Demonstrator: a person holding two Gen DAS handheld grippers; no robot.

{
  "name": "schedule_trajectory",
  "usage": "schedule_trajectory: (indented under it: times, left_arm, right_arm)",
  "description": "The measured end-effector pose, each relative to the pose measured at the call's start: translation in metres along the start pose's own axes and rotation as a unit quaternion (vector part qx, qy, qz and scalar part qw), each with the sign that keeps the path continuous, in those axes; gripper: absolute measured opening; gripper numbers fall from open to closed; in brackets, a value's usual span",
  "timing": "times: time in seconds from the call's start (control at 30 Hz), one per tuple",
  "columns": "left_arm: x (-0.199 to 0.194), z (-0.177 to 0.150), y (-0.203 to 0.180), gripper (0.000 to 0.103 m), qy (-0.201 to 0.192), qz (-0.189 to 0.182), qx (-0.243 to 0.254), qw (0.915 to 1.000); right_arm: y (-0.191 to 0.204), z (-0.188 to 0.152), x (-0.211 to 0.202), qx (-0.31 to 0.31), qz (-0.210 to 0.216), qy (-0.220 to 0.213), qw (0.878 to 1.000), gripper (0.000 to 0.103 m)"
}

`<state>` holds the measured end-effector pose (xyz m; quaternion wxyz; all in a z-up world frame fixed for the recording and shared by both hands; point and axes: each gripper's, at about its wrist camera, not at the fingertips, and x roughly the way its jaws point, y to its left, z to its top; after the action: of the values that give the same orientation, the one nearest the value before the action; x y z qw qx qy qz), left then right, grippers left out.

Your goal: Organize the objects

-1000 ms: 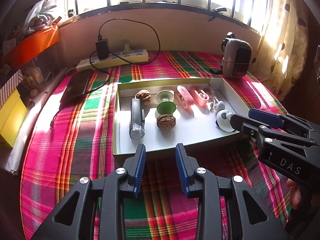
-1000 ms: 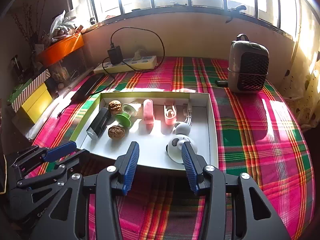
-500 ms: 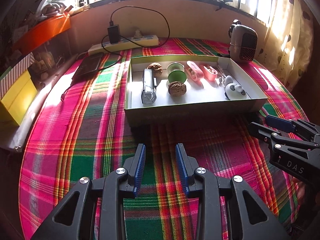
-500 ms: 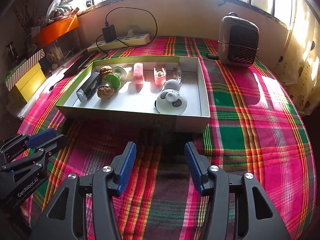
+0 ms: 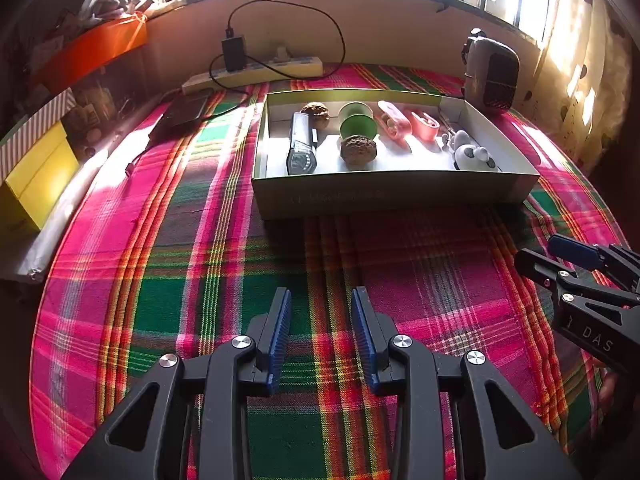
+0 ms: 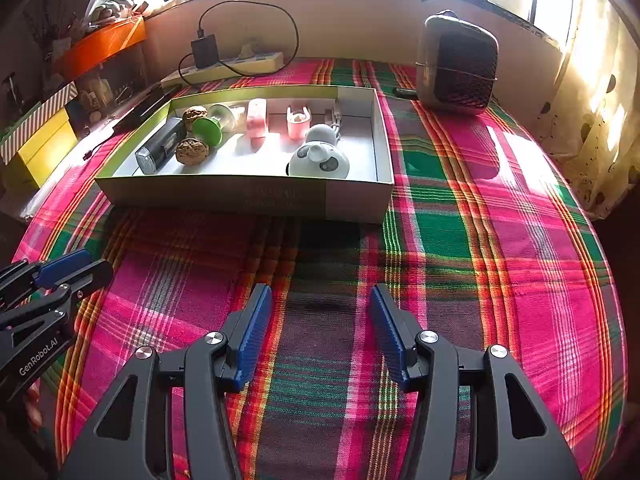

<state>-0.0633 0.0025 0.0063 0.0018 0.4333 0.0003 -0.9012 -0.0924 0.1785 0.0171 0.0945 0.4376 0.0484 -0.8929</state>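
Sunlit window panes ran along the back wall above a table draped in a woven plaid cloth of pink, green and orange stripes. From the left wrist view, a shallow rectangular cardboard box with white inner walls sat on the cloth, well ahead of the left gripper, whose ribbed blue pads stood moderately apart with nothing between them. Inside the box lay a dark oblong device, two wrinkled walnuts, a green plastic spool, two glossy pink clips and a rounded white panda-faced toy. A cream power strip with a black charger and looping cable lay near the wall, and a rounded grey heater with a dark mesh grille stood just behind the box's far right corner. The right gripper entered from the right edge, low over the cloth. From the right wrist view, the right gripper hung over the cloth, its blue pads wide apart and empty; the same box sat ahead to the left, the panda toy near its front right corner and the walnuts beside the dark device. The left gripper showed at the left edge; its opening could not be told from there. The heater stood beyond the box.
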Motion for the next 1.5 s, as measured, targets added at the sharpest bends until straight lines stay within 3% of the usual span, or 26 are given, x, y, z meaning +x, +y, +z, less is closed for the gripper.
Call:
schedule_trajectory:
  times: [0.3, 0.43, 1.5]
  left_arm:
    - [-0.002, -0.004, -0.001, 0.03, -0.005, 0.003, 0.0, 1.0]
    - [-0.004, -0.006, 0.0, 0.03, -0.008, 0.001, -0.004, 1.0]
    - [-0.006, -0.009, -0.001, 0.03, -0.008, 0.006, -0.007, 0.9999]
  right_arm:
    - [-0.006, -0.011, -0.009, 0.019, -0.015, -0.001, 1.0, 0.053]
    - [-0.01, -0.015, -0.011, 0.032, -0.025, 0.001, 0.999, 0.063]
    - [-0.009, -0.02, -0.015, 0.034, -0.031, 0.001, 0.999, 0.064]
